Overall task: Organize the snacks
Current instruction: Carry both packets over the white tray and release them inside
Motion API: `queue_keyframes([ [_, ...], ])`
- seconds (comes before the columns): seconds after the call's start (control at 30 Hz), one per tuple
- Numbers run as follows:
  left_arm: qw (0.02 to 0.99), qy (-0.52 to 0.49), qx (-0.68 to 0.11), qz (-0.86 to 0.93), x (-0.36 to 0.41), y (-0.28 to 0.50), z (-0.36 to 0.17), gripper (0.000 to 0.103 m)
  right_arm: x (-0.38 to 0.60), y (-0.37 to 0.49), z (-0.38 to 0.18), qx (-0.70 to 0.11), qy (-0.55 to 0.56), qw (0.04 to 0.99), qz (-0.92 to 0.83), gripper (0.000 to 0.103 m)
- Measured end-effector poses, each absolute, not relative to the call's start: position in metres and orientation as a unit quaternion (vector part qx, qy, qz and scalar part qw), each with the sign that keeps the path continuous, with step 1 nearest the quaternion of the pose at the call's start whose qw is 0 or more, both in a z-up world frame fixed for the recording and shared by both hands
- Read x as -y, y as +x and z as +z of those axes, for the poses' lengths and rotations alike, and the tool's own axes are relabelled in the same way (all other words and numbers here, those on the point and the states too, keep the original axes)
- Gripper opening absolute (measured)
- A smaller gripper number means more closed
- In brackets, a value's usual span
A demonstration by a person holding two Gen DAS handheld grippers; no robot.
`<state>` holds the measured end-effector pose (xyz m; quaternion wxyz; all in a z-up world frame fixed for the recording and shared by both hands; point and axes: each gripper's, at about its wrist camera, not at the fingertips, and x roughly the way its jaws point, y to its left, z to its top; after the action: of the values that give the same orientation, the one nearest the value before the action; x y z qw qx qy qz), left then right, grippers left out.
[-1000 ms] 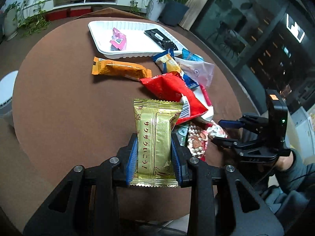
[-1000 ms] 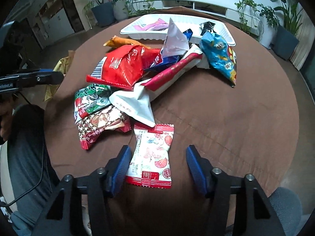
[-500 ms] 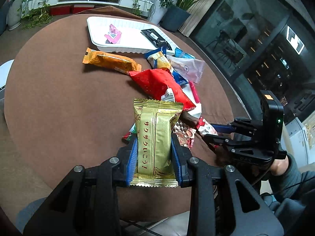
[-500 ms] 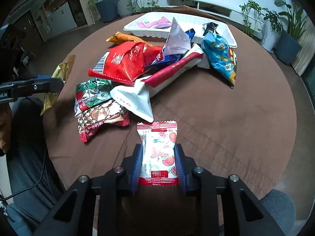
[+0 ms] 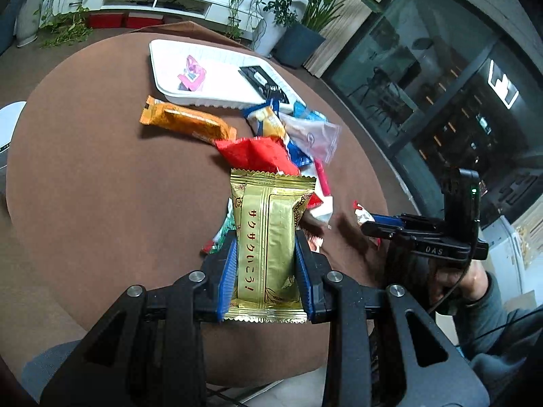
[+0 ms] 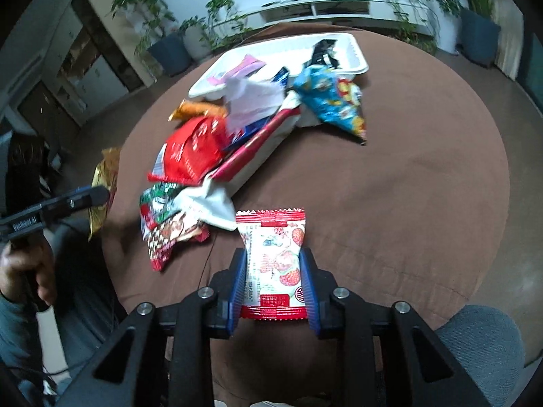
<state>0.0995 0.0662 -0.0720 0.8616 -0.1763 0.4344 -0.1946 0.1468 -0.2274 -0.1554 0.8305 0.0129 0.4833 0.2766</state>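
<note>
Snacks sit in both grippers at once: the left gripper [image 5: 266, 273] pinches a gold packet [image 5: 268, 237] by its long sides, the packet's long axis running straight out along the fingers and its printed face up, while the right gripper [image 6: 273, 283] is clamped on a white strawberry-print packet [image 6: 275, 261] with red crimped ends, also lengthwise between the blue pads, its far end pointing toward the pile. Both packets are held above the near part of the round brown table [image 6: 424, 186]. The left wrist view shows the orange bar [image 5: 188, 123] lying flat on its own, long axis slanted across the table, just short of the white tray [image 5: 169, 78], and the pink packet [image 5: 193, 74] and black packet [image 5: 261, 79] inside that tray; it also catches the right gripper from the side, off to the right with a hand around its handle. The right wrist view alone shows the blue bag [image 6: 334, 105] leaning against the tray's near rim, and the low green-and-red packets [image 6: 166, 224] at the pile's near edge, which the gold packet hides in the other view. A red bag [image 6: 193, 156] tops the pile in both. Bare cloth lies wide to the right of the pile up to the table's rim, and likewise on the left beyond the orange bar; the tray's middle is mostly bare.
</note>
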Motion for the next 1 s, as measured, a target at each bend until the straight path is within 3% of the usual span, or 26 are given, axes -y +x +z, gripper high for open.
queue_keyframes([
  [0.6, 0.901, -0.138, -0.389, -0.132, -0.117, 0.217, 0.004, 0.029, 0.318, 0.280, -0.077, -0.392, 0.124, 0.891, 0.192, 0.033],
  [0.87, 0.899, -0.101, -0.414, -0.102, -0.117, 0.312, 0.011, 0.029, 0.228, 0.350, -0.024, -0.351, 0.065, 0.895, 0.267, 0.033],
  [1.0, 0.890, -0.098, -0.436, -0.093, -0.111, 0.352, -0.008, 0.029, 0.175, 0.382, -0.025, -0.368, 0.035, 0.883, 0.287, 0.033],
])
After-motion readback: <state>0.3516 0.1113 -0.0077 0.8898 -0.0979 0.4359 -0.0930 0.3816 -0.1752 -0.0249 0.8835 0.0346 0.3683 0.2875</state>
